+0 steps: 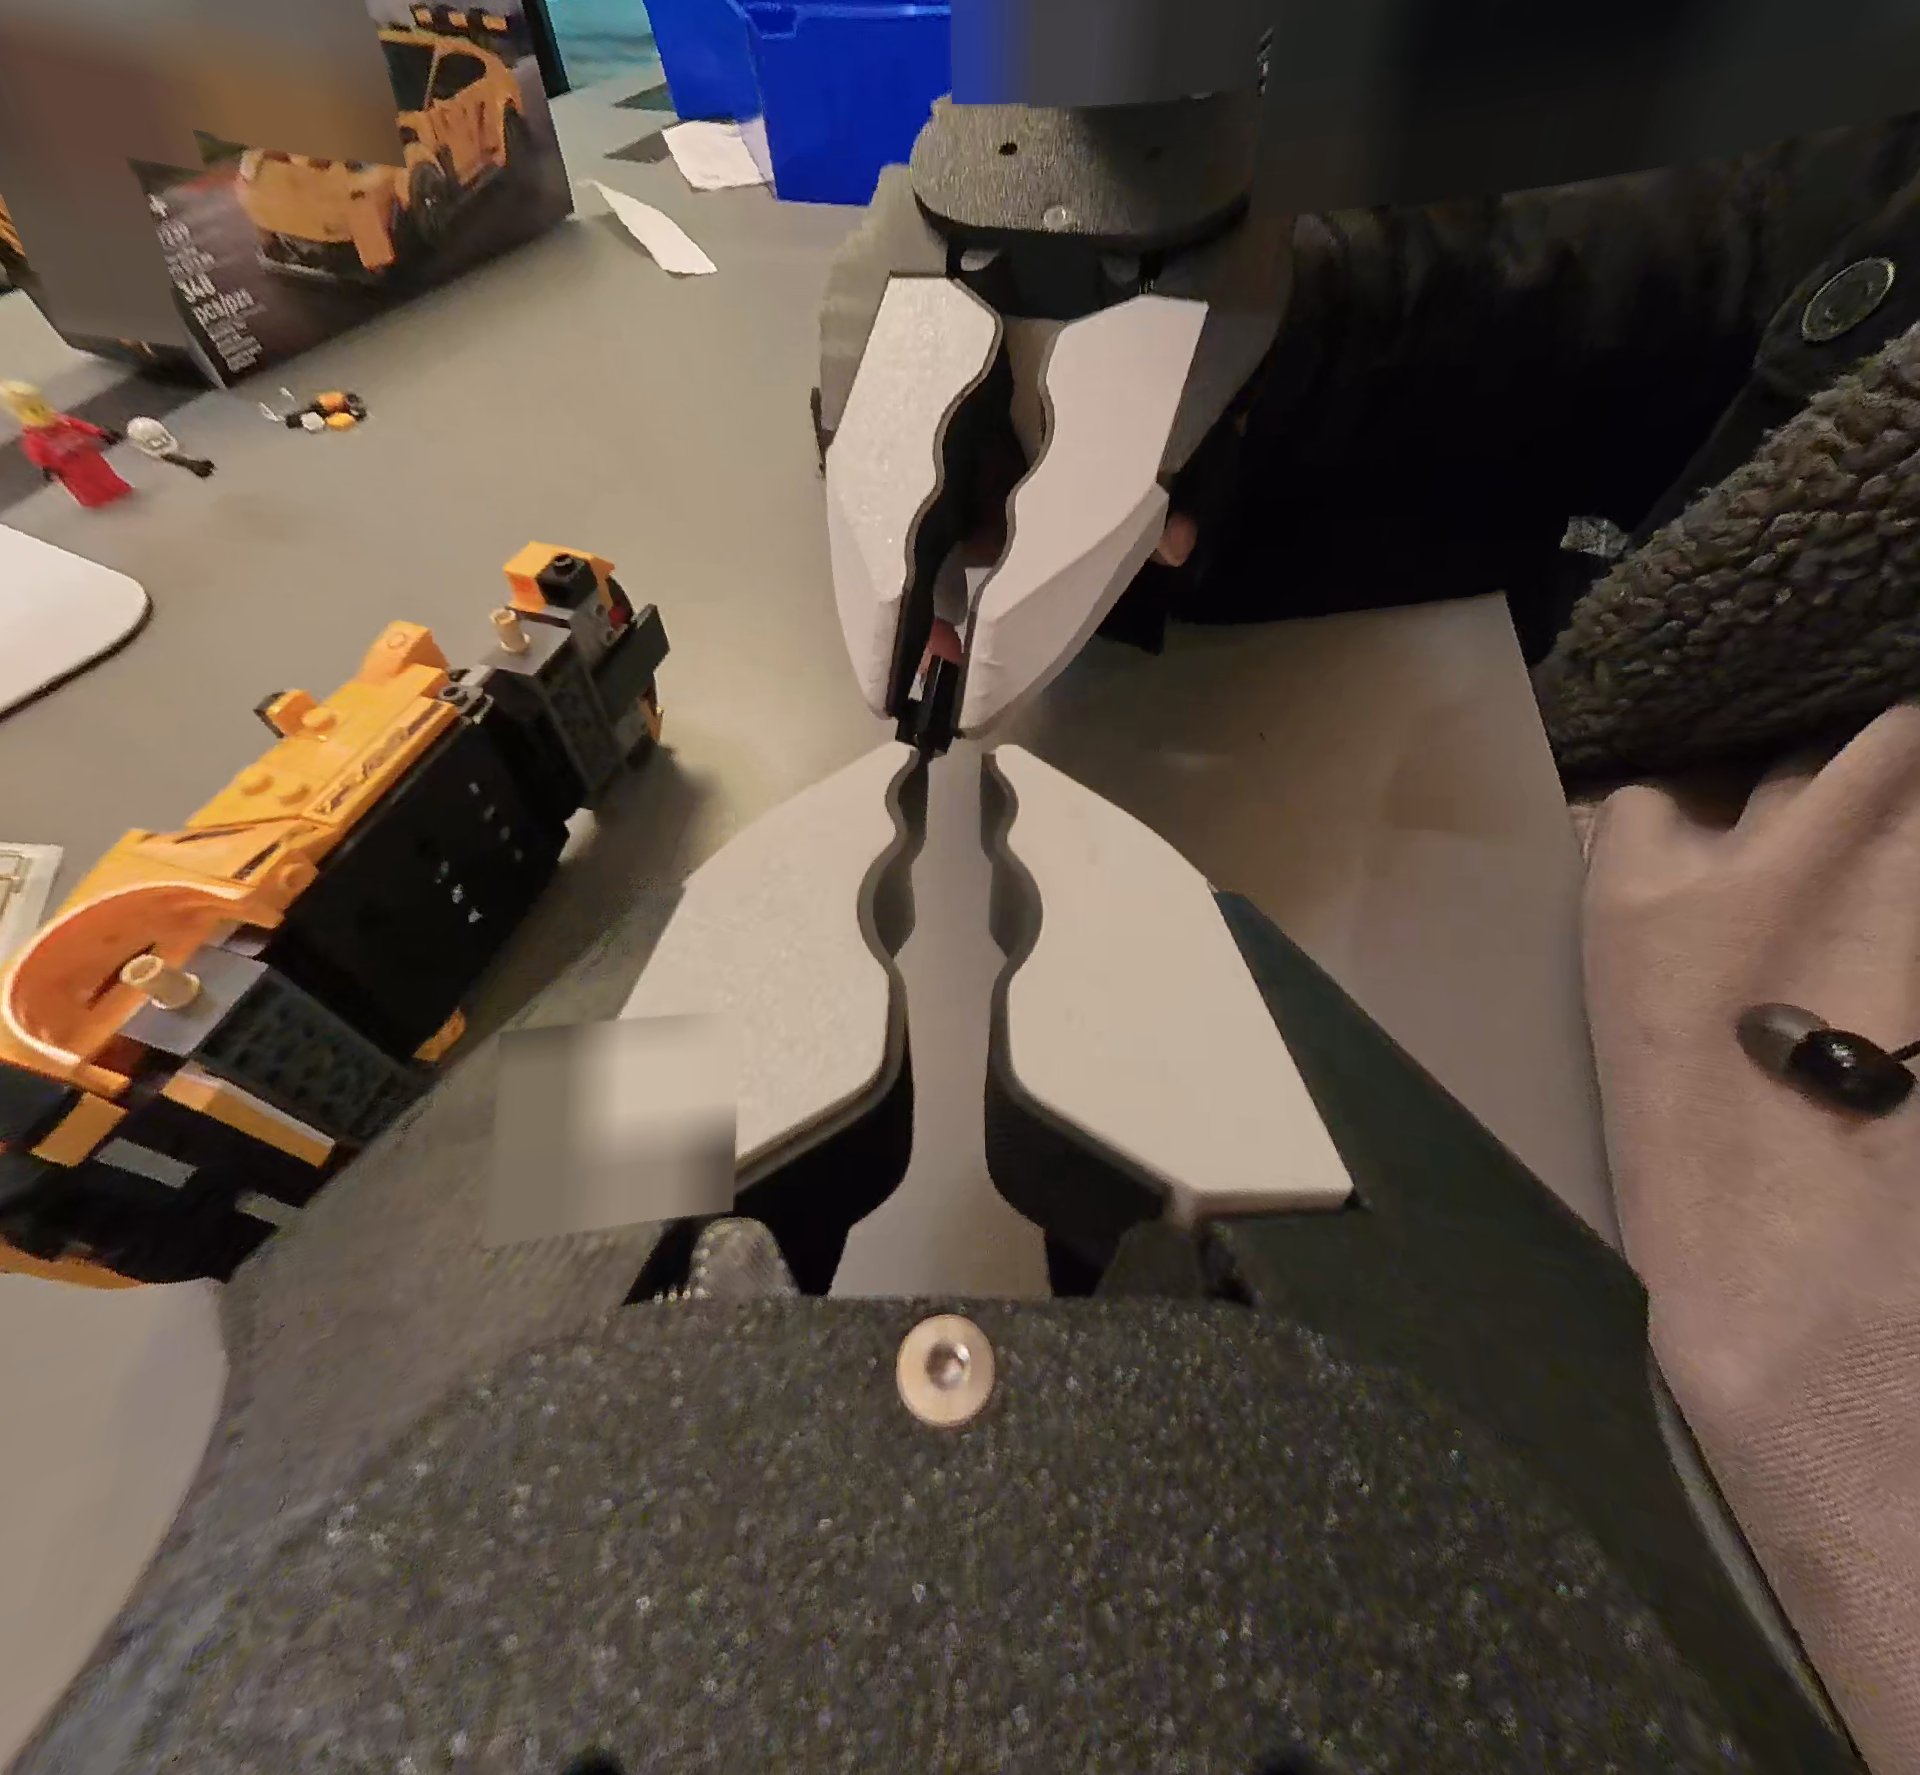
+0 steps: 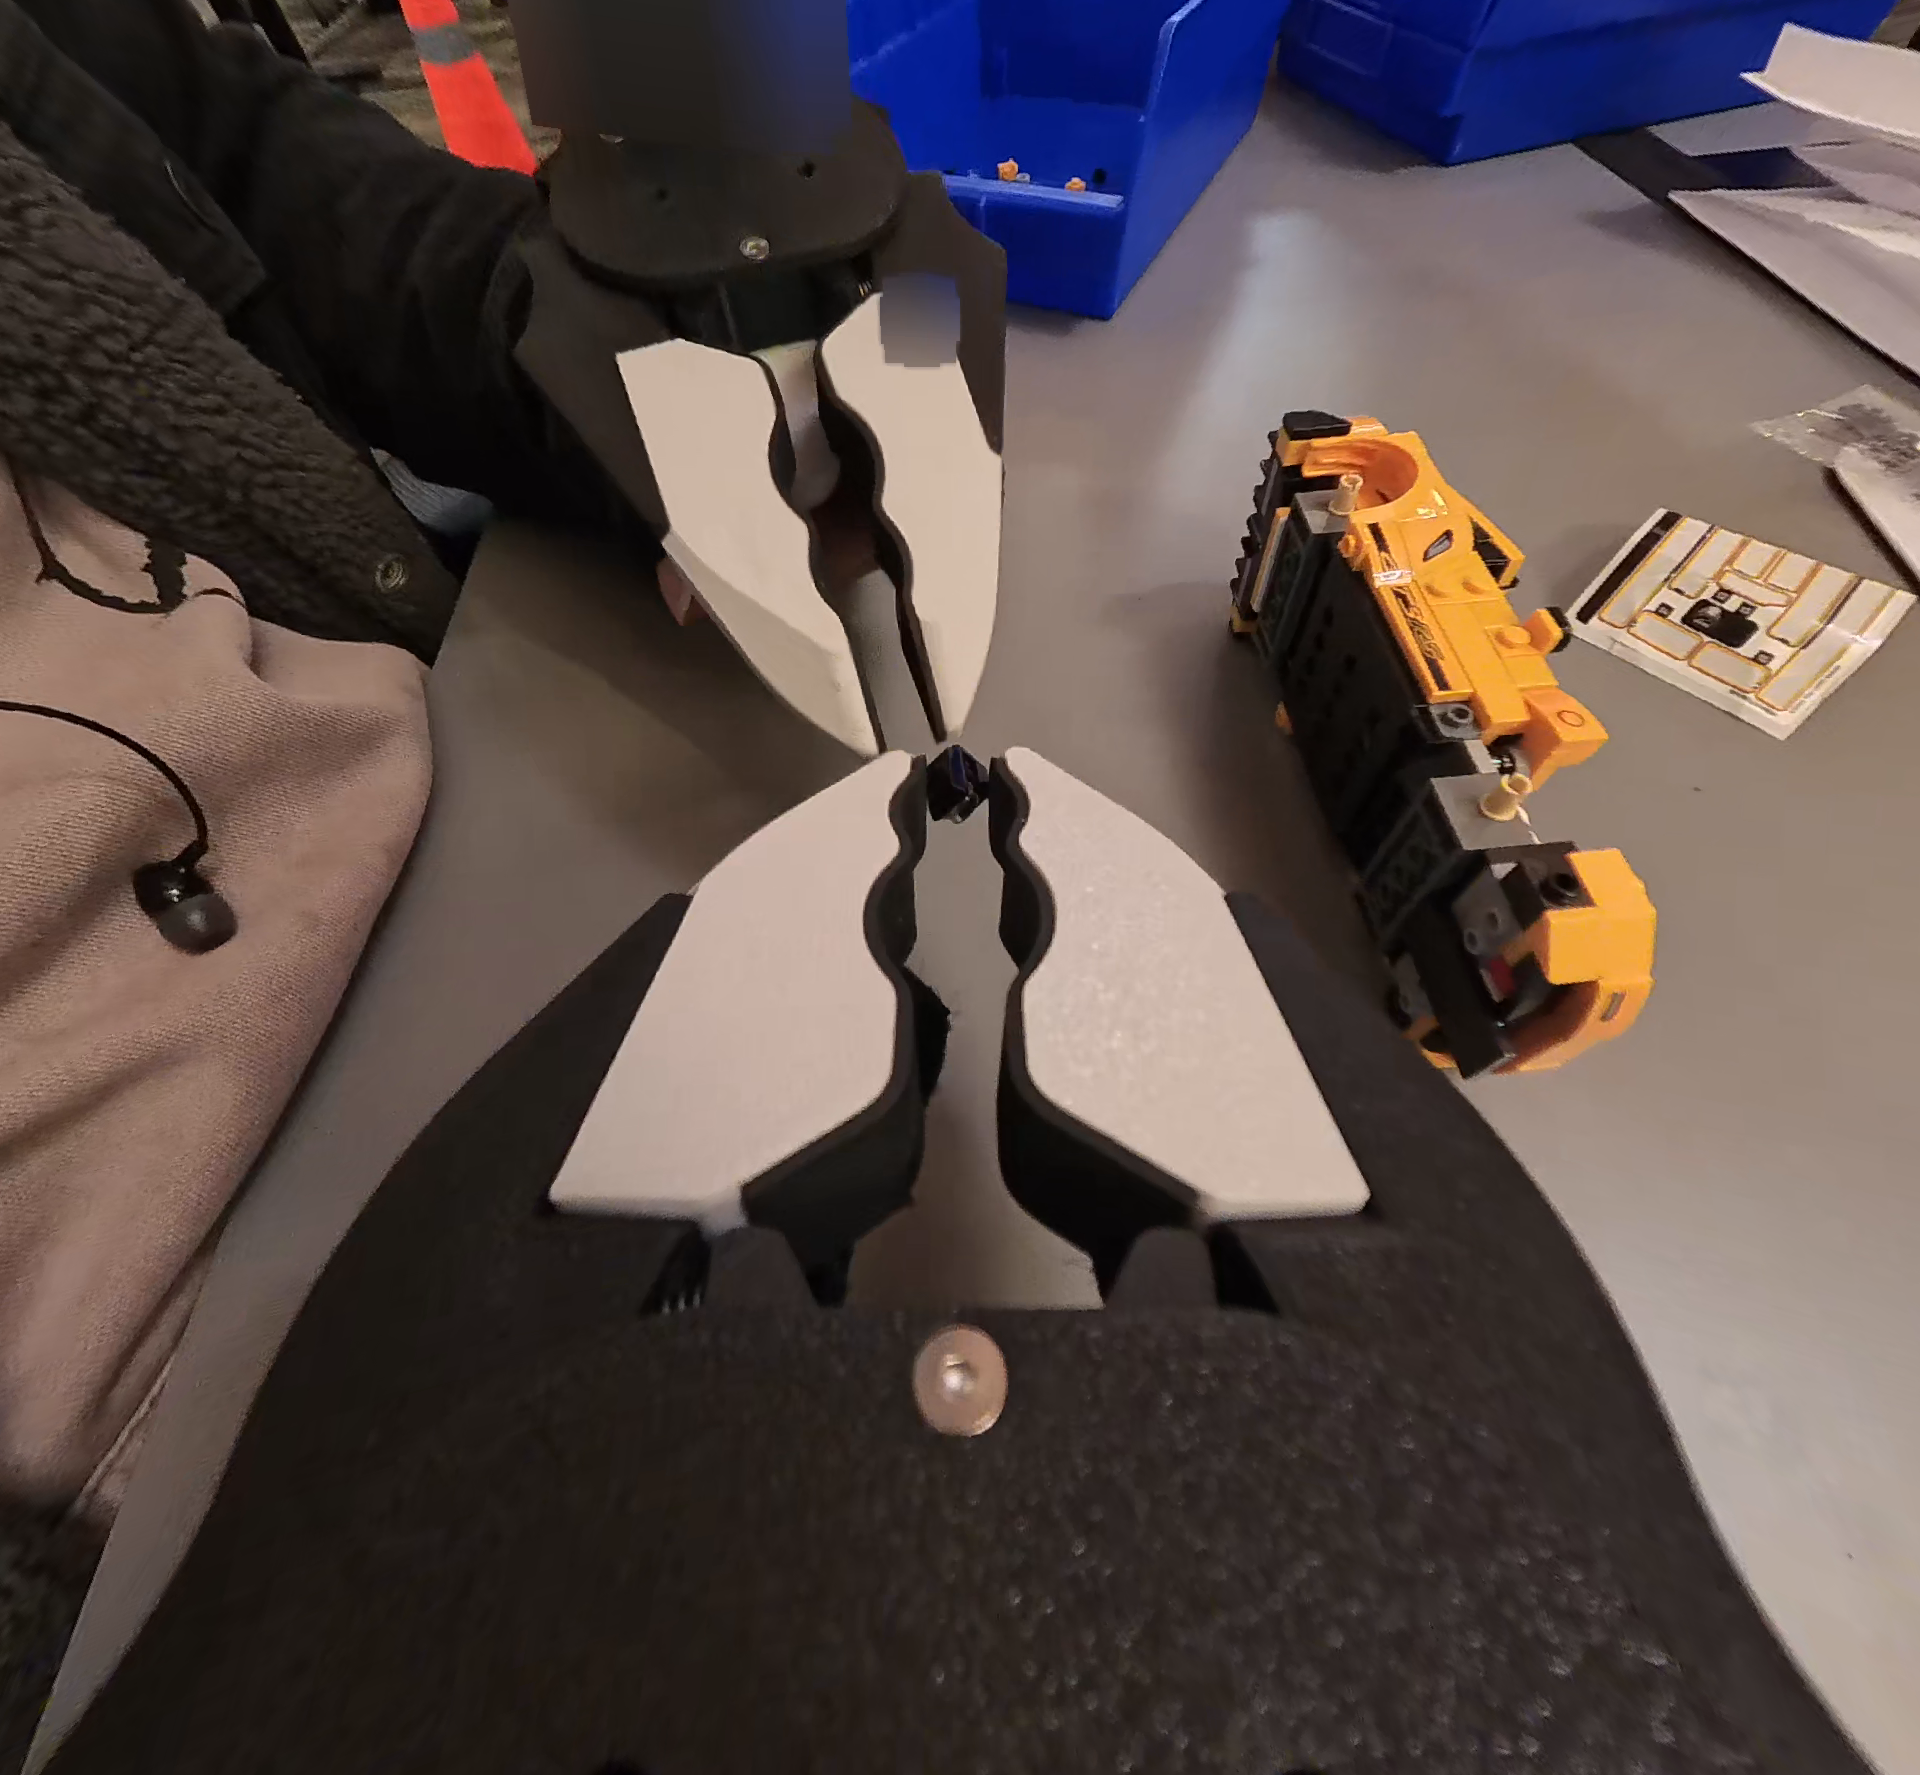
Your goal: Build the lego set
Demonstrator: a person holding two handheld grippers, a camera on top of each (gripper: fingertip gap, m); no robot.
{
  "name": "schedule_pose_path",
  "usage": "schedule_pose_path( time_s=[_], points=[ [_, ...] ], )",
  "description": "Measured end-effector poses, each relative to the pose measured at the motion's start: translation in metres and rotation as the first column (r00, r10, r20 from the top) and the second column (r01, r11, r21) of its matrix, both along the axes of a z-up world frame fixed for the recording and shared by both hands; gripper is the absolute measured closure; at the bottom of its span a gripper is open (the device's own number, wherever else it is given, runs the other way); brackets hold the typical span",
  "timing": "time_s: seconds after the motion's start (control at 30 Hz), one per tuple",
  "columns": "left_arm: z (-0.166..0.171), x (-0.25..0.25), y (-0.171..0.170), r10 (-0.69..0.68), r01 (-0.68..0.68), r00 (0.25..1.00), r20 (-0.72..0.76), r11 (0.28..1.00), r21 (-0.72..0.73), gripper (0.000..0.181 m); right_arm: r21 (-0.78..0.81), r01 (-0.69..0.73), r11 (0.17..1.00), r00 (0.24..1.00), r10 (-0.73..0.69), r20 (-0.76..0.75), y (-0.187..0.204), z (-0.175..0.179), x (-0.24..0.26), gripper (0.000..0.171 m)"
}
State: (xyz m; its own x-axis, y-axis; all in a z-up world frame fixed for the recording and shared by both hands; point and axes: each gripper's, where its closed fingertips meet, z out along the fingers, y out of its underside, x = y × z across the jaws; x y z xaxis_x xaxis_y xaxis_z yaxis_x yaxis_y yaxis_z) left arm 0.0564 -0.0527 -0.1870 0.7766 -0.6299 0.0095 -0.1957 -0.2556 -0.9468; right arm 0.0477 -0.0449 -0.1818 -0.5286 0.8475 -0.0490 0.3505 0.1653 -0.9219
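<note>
My right gripper (image 2: 956,769) is shut on a small black Lego piece (image 2: 956,785) at its fingertips, above the grey table (image 2: 1195,395). My left gripper (image 1: 943,764) faces it tip to tip, its jaws a narrow gap apart with nothing between them. In the left wrist view the right gripper (image 1: 928,723) comes down from above with the black piece (image 1: 928,702) just beyond my left tips. The part-built orange and black Lego car (image 1: 343,842) lies on the table to my left; in the right wrist view the car (image 2: 1434,717) is to the right.
The set's box (image 1: 343,167), a red minifigure (image 1: 68,452) and small loose parts (image 1: 327,411) sit at the far left. Blue bins (image 2: 1070,63) stand at the back. A sticker sheet (image 2: 1735,624) and papers (image 2: 1829,198) lie right of the car. The person's jacket (image 2: 156,375) borders the table edge. Only a small space, under 4 cm, lies between the two pairs of fingers.
</note>
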Motion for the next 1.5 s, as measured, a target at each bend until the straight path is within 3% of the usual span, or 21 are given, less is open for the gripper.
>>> schedule_pose_path(
  time_s=[0.4, 0.87, 1.13, 1.33, 1.5],
  points=[
    [-0.017, 0.005, 0.001, -0.027, 0.025, 0.999, -0.025, 0.997, -0.074, 0.18, 0.058, -0.074, 0.996, 0.997, 0.072, 0.034, -0.007, -0.003, 0.002, 0.16],
    [-0.022, -0.004, 0.009, -0.001, 0.016, 0.996, 0.086, 0.985, -0.175, 0.17, 0.232, -0.235, 0.944, 0.971, 0.218, 0.098, -0.006, -0.015, -0.003, 0.16],
    [-0.016, 0.004, -0.001, -0.112, 0.146, 0.978, 0.177, 0.97, -0.196, 0.171, 0.481, -0.319, 0.817, 0.927, 0.375, -0.023, -0.018, -0.006, 0.007, 0.16],
    [-0.012, 0.015, -0.01, -0.194, 0.237, 0.956, 0.218, 0.952, -0.194, 0.173, 0.49, -0.365, 0.792, 0.903, 0.429, -0.021, -0.027, -0.004, 0.016, 0.16],
    [-0.011, 0.014, -0.01, -0.187, 0.232, 0.957, 0.223, 0.953, -0.197, 0.174, 0.455, -0.353, 0.817, 0.914, 0.405, -0.019, -0.026, -0.004, 0.014, 0.16]
  ],
)
